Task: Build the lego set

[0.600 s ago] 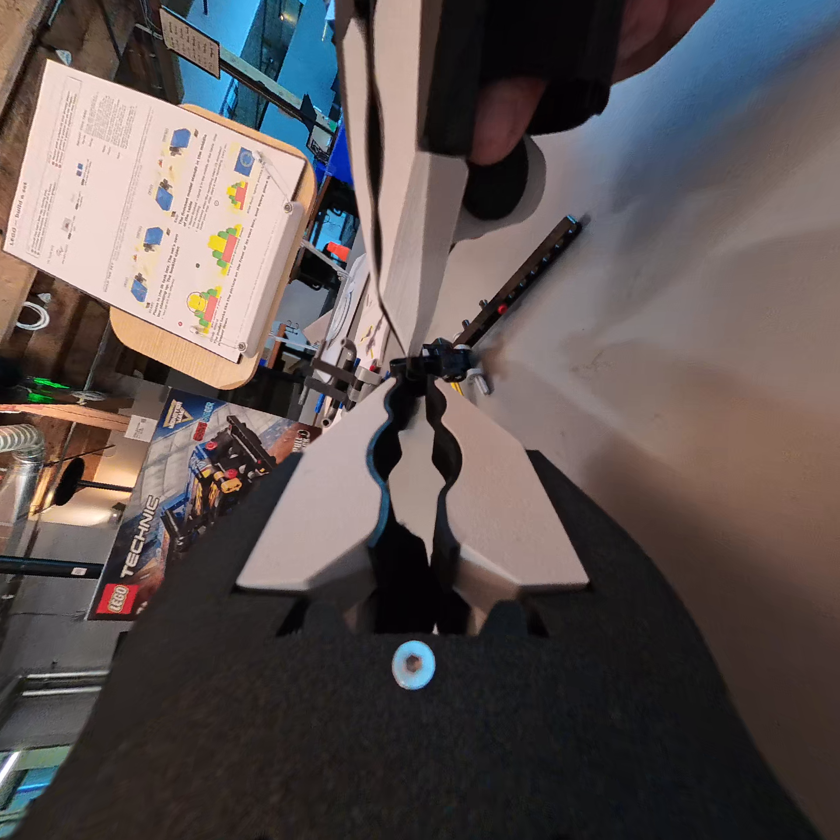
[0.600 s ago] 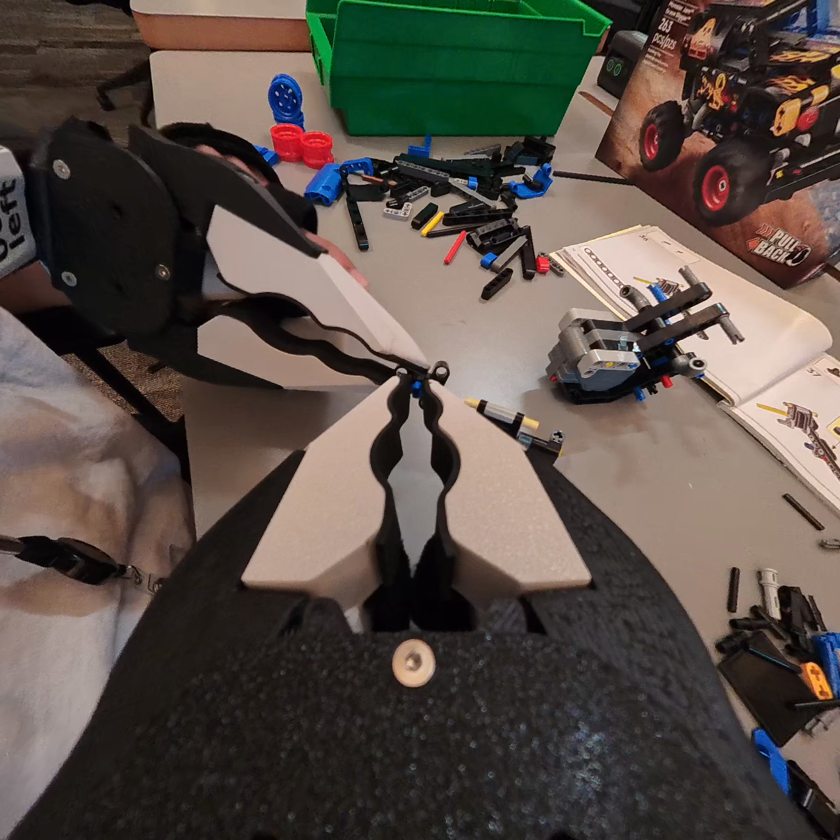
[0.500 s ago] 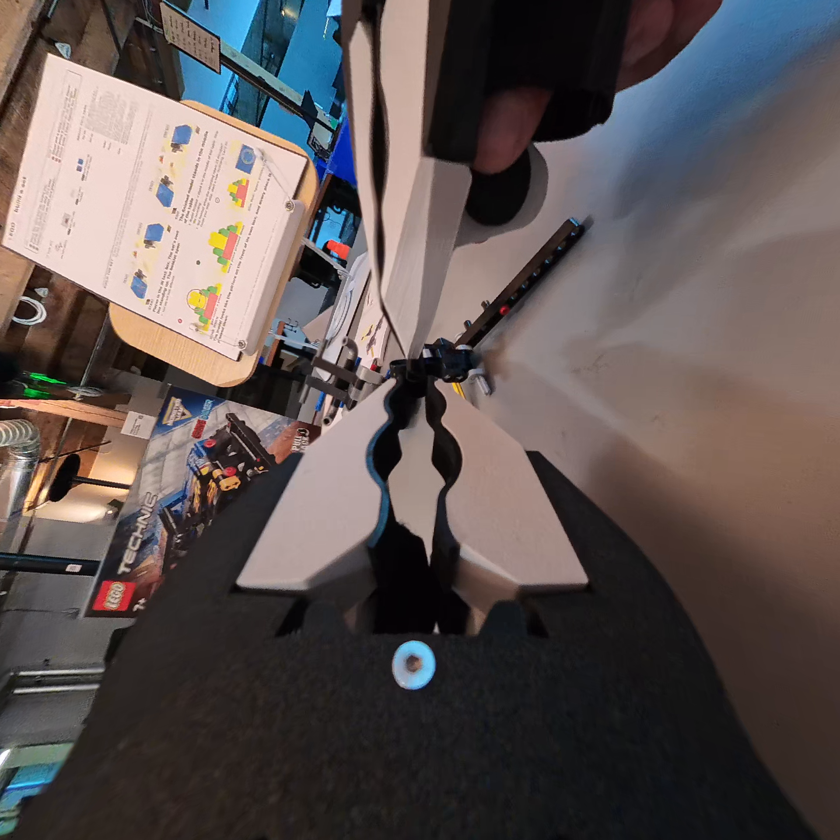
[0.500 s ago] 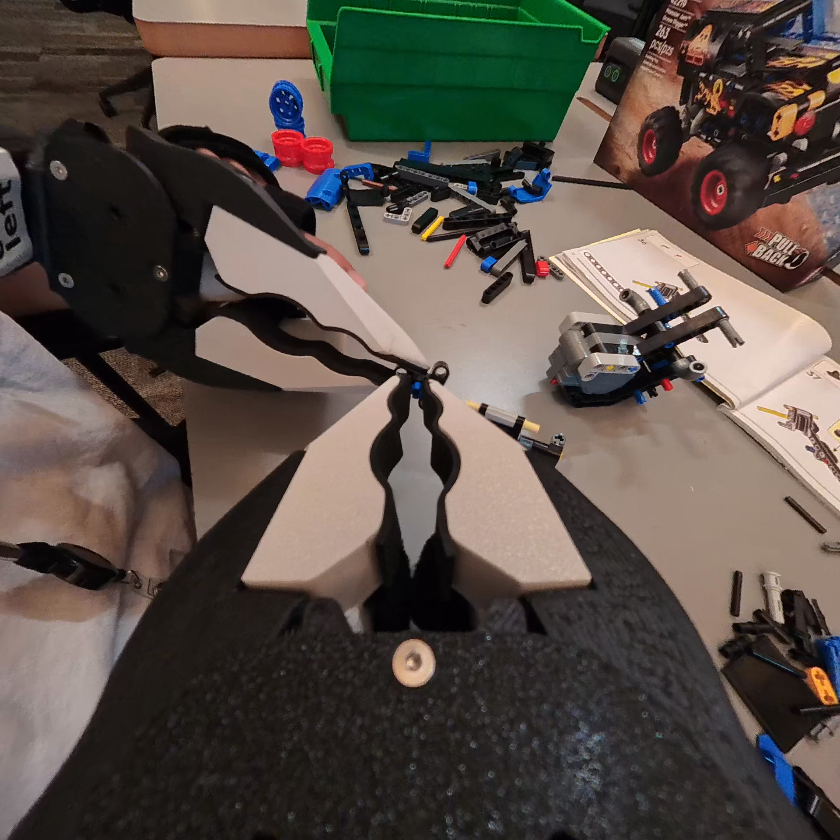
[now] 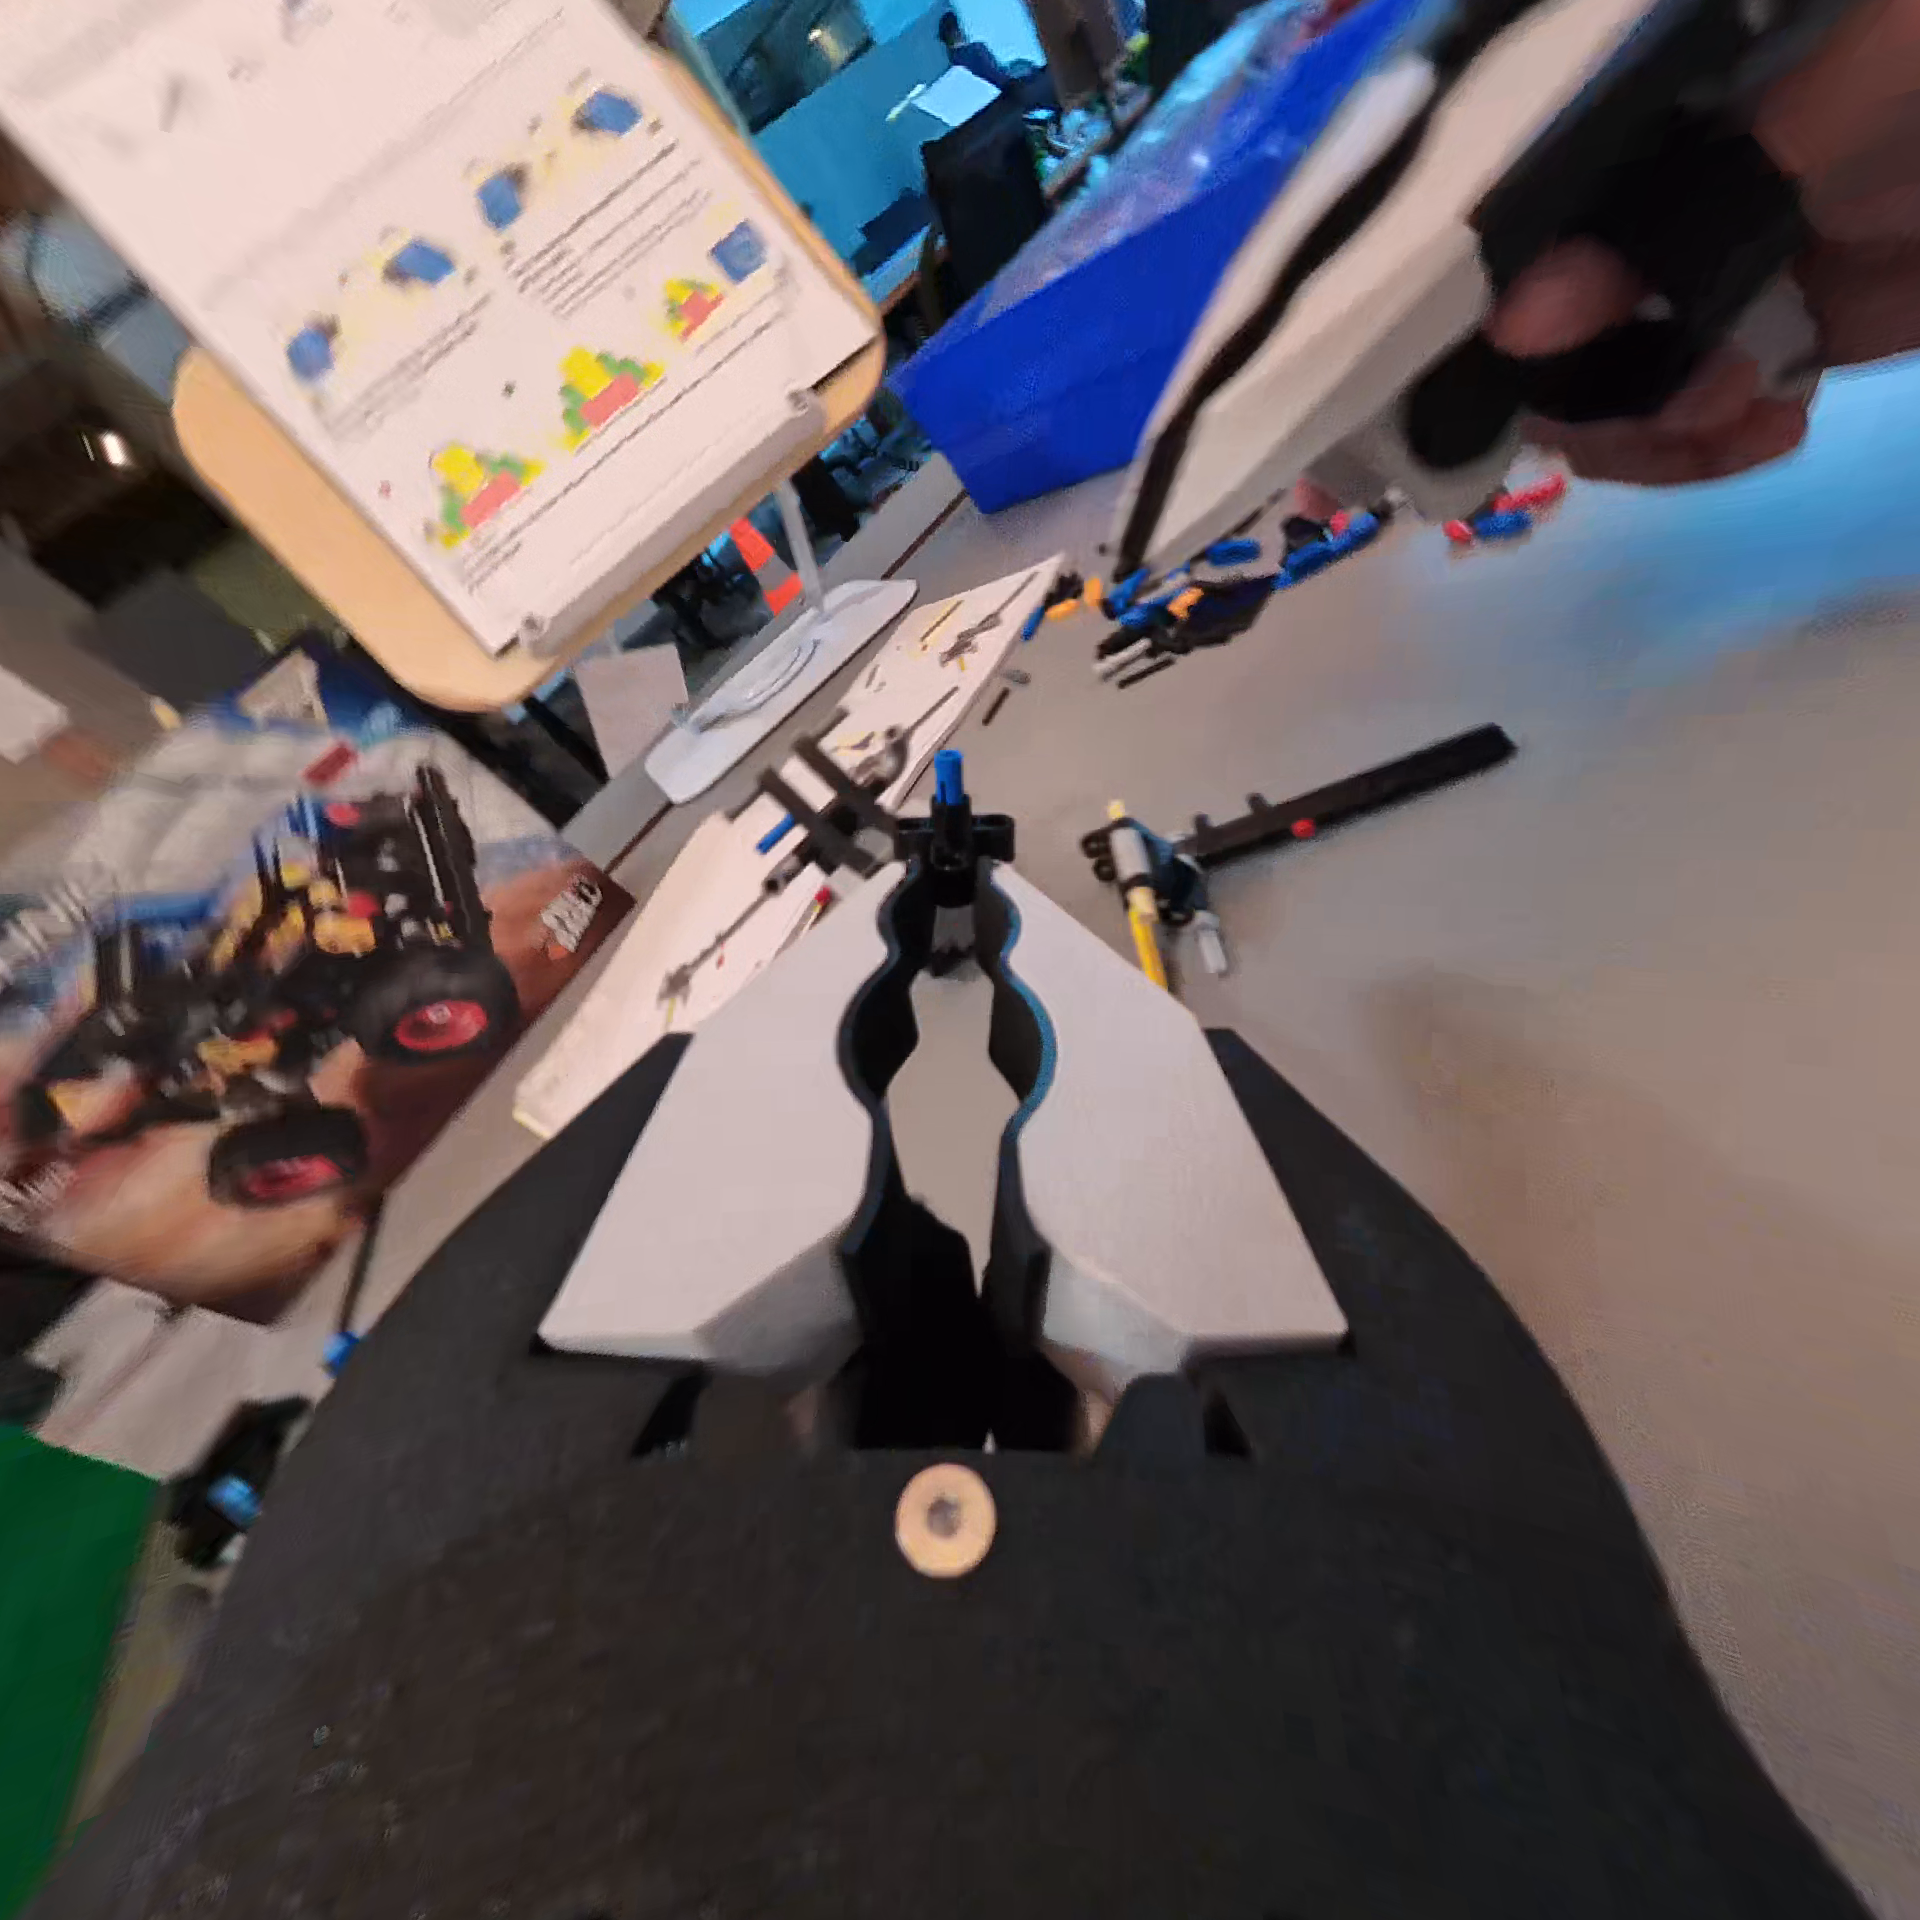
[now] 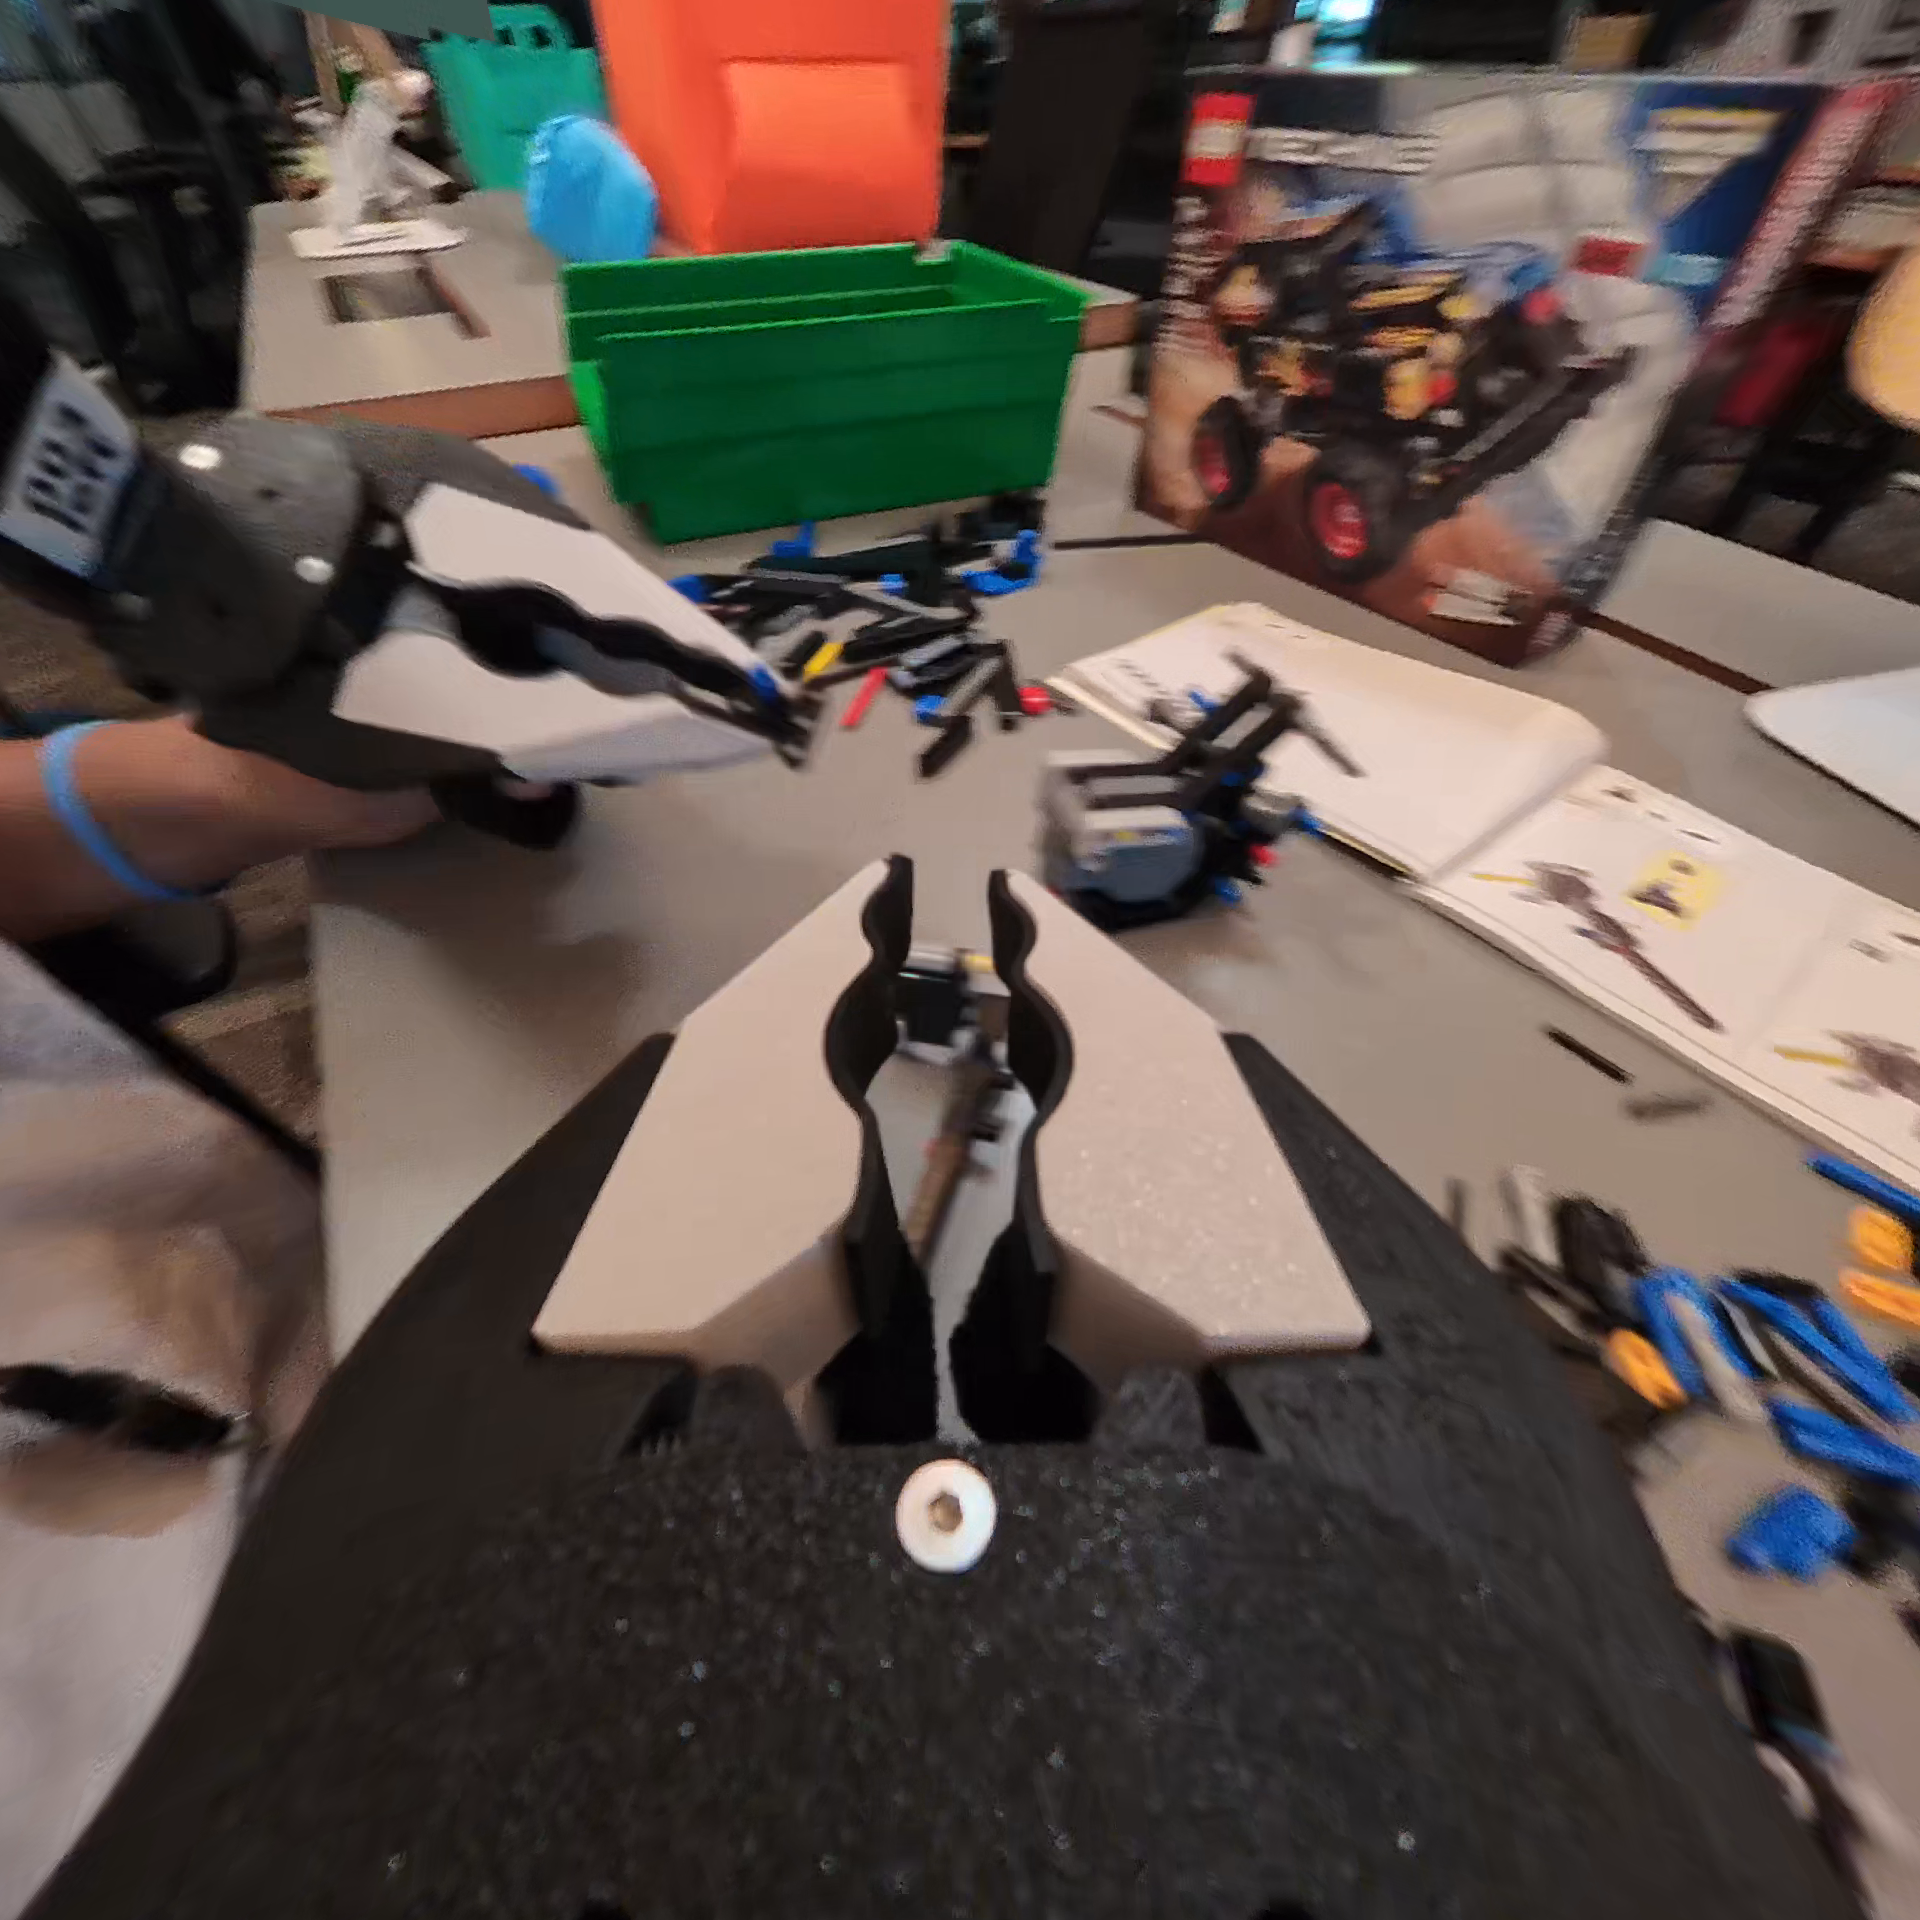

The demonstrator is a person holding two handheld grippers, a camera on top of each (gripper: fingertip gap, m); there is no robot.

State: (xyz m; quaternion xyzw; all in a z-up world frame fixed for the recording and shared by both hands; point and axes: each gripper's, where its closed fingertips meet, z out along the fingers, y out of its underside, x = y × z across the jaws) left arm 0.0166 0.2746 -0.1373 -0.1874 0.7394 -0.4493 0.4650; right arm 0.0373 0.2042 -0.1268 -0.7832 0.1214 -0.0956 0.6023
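Step in hand: a sub-assembly step, as I judge it; the black connector with a blue pin (image 5: 948,821) is pinched at the tips of the left hand-held gripper (image 5: 948,883), above the worktop (image 5: 1558,1091).
Left hand-held gripper: closed tight on that small piece.
Right hand-held gripper (image 6: 948,883): jaws a little apart, holding nothing; it hangs over the black beam assembly (image 5: 1299,821).
Landmark: the partly built grey-and-black model (image 6: 1153,821), beside the open instruction booklet (image 6: 1455,748).
Next move: likely taking up the beam assembly, which lies nearer than the model, and lining the pin to a hole.
Around: loose parts pile (image 6: 883,623) beyond the model, green bin (image 6: 821,384) behind that, set box (image 6: 1455,343) past the booklet.
In the way: nothing between the grippers; blur hides fine detail.
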